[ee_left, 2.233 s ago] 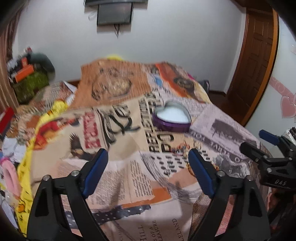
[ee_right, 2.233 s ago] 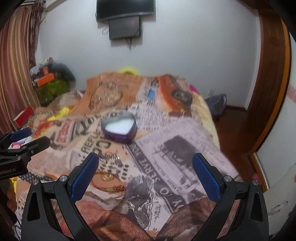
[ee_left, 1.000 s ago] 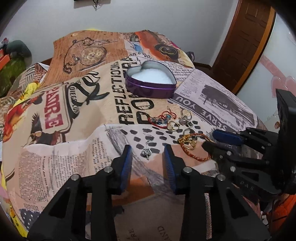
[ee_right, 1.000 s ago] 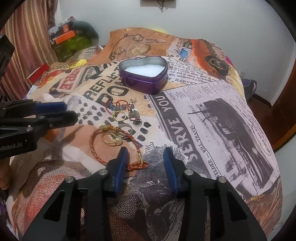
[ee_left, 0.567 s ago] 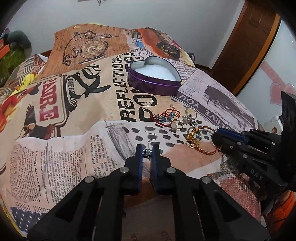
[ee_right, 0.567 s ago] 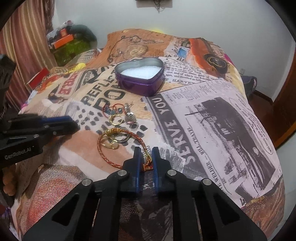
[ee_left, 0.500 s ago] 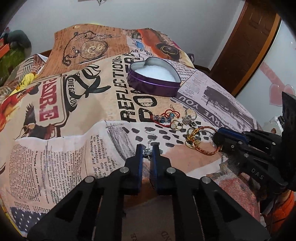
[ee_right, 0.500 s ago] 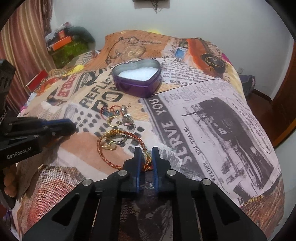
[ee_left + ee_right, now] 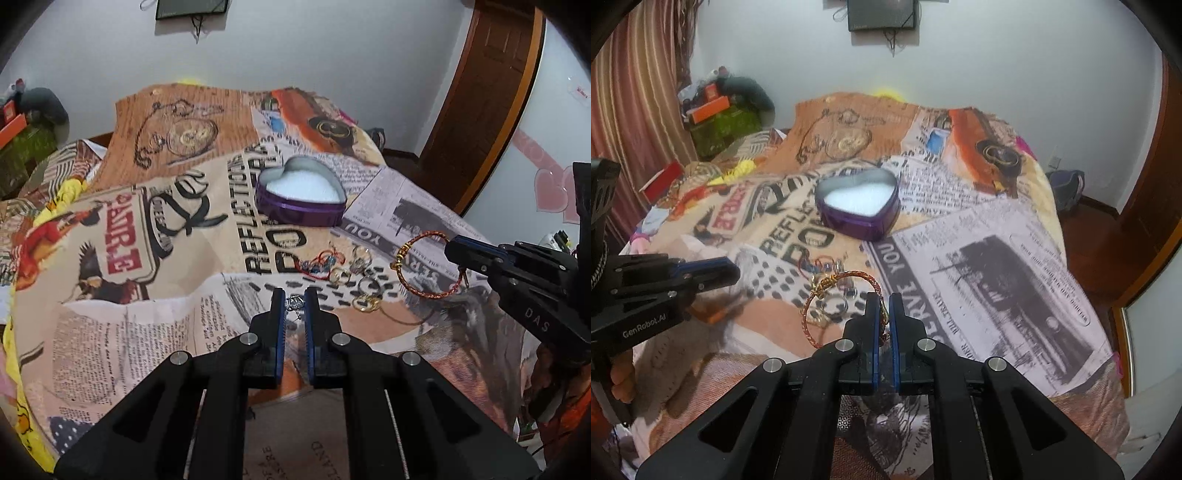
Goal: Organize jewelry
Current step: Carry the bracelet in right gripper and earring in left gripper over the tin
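A purple heart-shaped tin (image 9: 301,197) with white lining stands open on the printed bedspread; it also shows in the right wrist view (image 9: 857,208). My left gripper (image 9: 294,301) is shut on a small silver earring (image 9: 294,304), lifted above the cloth. My right gripper (image 9: 882,306) is shut on a red-and-gold braided bracelet (image 9: 827,291), held up off the bed; the bracelet shows in the left wrist view (image 9: 424,267). Several rings and a red beaded piece (image 9: 321,264) lie on the cloth between the tin and the grippers.
The bedspread (image 9: 997,258) covers a bed that drops off at the right toward a wooden floor and a door (image 9: 484,96). Clutter and a curtain (image 9: 628,110) stand at the left. A dark screen (image 9: 882,14) hangs on the far wall.
Both grippers closed on their pieces and have since risen: the earring and the bracelet are lifted off the bedspread, and both views tilt up toward the wall.
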The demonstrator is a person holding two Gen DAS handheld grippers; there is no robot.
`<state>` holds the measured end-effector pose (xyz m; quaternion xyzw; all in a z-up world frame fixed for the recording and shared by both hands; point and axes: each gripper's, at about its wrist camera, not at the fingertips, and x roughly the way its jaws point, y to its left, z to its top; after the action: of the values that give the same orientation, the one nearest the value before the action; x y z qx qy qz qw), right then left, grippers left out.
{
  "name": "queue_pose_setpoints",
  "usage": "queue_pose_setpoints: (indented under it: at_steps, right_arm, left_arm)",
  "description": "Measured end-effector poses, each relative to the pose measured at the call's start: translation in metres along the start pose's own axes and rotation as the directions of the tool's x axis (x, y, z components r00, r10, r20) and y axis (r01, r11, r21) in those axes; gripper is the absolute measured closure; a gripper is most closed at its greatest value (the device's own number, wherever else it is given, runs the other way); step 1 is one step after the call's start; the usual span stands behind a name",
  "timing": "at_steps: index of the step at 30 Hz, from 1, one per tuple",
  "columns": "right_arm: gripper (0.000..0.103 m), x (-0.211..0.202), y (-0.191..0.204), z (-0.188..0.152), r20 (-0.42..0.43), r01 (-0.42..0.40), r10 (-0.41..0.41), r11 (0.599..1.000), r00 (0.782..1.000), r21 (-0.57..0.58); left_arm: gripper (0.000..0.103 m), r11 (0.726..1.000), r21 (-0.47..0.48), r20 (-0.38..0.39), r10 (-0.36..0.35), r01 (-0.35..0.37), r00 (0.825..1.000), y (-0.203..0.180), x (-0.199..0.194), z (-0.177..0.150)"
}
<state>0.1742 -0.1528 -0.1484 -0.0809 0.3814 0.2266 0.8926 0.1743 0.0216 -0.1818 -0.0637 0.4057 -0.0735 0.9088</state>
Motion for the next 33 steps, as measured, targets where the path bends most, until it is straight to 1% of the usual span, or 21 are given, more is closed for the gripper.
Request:
queue_pose_setpoints:
  at_steps: [11, 20, 27, 33]
  right_arm:
    - [0.099, -0.019, 0.004, 0.025, 0.105, 0.008, -0.009, 1.000, 0.994, 0.010]
    - [0.099, -0.014, 0.003, 0.049, 0.163, 0.021, -0.024, 1.000, 0.986, 0.017]
    - [0.099, -0.005, 0.000, 0.063, 0.185, 0.013, -0.018, 1.000, 0.982, 0.025]
    - [0.098, 0.015, 0.000, 0.074, 0.177, -0.002, 0.000, 1.000, 0.984, 0.011]
  left_arm:
    - [0.095, 1.000, 0.009, 0.096, 0.018, -0.019, 0.995, -0.003, -0.024, 0.024]
    - [0.095, 0.999, 0.023, 0.174, 0.037, -0.042, 0.984, -0.002, -0.029, 0.052]
    - [0.095, 0.999, 0.019, 0.191, 0.044, -0.048, 0.981, 0.005, -0.017, 0.070]
    - [0.095, 0.999, 0.016, 0.186, 0.049, -0.052, 0.981, 0.009, 0.000, 0.083]
